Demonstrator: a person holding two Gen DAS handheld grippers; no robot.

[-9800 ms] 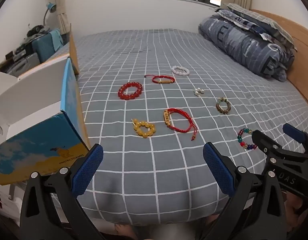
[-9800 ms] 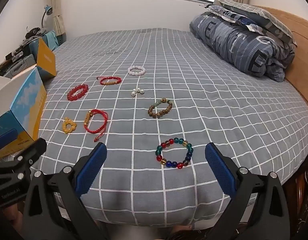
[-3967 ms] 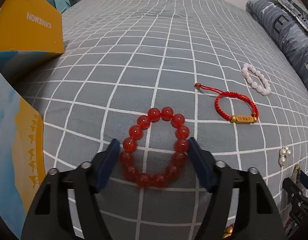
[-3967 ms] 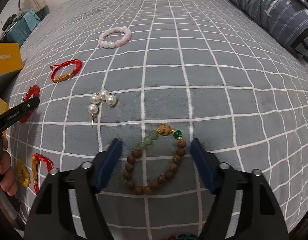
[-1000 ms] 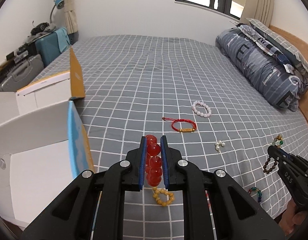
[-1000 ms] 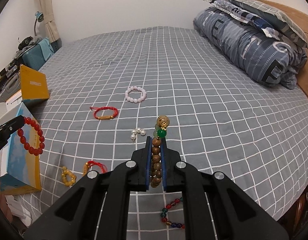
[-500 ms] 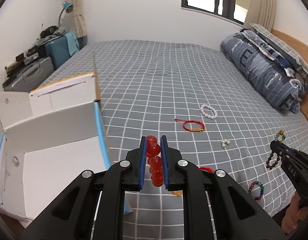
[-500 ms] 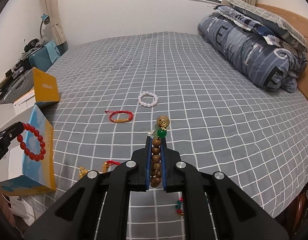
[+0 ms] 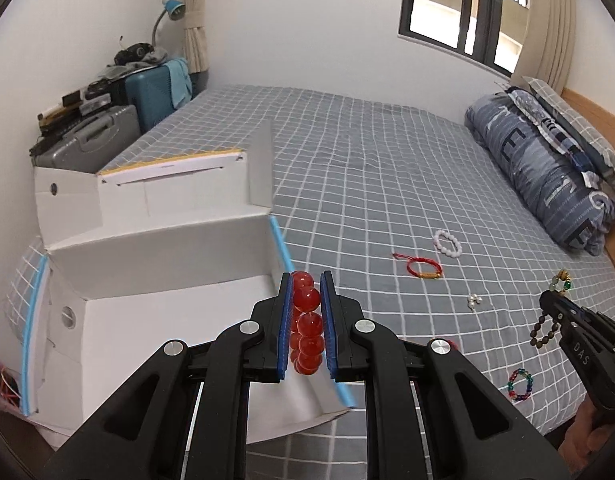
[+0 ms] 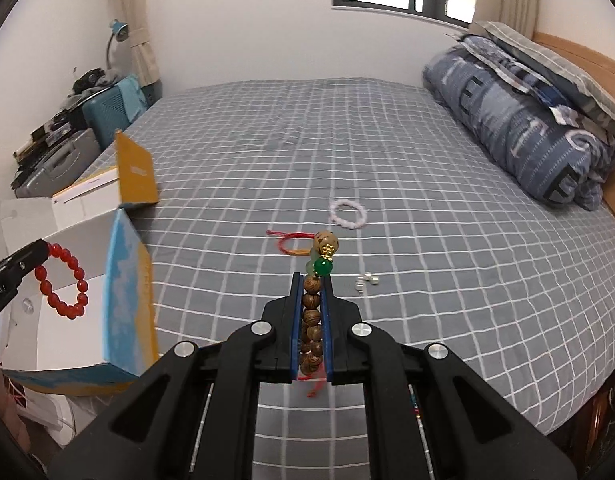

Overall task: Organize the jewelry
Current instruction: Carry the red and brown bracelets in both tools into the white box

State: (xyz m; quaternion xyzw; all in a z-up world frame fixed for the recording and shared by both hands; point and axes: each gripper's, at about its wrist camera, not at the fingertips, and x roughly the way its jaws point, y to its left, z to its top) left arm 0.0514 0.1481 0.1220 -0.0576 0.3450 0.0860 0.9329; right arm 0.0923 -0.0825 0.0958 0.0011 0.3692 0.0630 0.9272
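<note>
The left gripper is clamped on a red bead bracelet, which hangs above the open white cardboard box at the near left edge of the bed; the right gripper is clamped on a wooden bead bracelet, its green and tan beads poking above the fingertips; on the grey checked cover lie a white bead bracelet, a red cord bracelet just left of it, small pearl earrings nearer, and a multicoloured bead bracelet at the near right; a folded quilt sits far right.
</note>
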